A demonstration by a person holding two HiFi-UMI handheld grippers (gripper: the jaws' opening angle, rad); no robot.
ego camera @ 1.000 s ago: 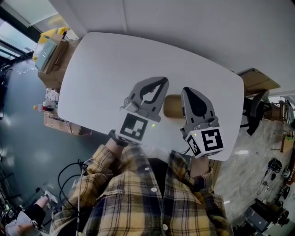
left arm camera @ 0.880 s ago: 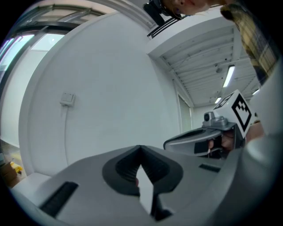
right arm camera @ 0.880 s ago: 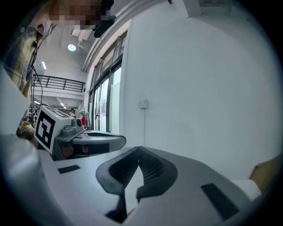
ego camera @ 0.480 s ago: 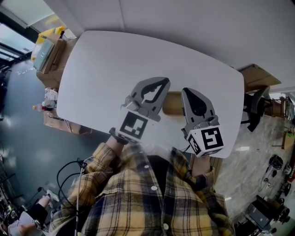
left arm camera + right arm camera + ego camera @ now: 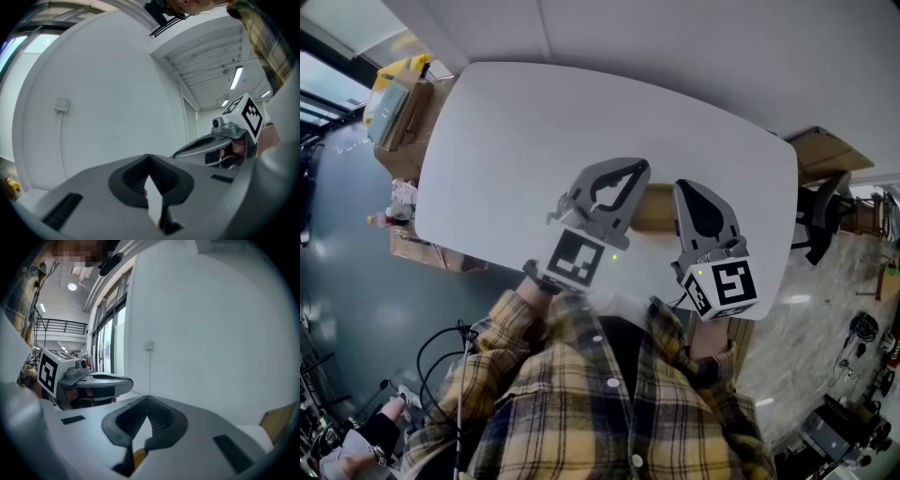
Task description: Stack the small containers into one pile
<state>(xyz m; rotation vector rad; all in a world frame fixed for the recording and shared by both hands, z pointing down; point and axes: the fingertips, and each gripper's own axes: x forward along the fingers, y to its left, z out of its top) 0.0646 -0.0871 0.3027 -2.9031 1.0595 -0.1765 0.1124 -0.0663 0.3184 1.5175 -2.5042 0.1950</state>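
The left hand-held gripper (image 5: 633,167) and right hand-held gripper (image 5: 682,186) are hovering clenched, empty, flanking a tan container (image 5: 654,208) on the bench (image 5: 506,141), seemingly poised between grasps.

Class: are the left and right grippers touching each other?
Apart. Head view shows a tan object in the gap between left gripper and right gripper.
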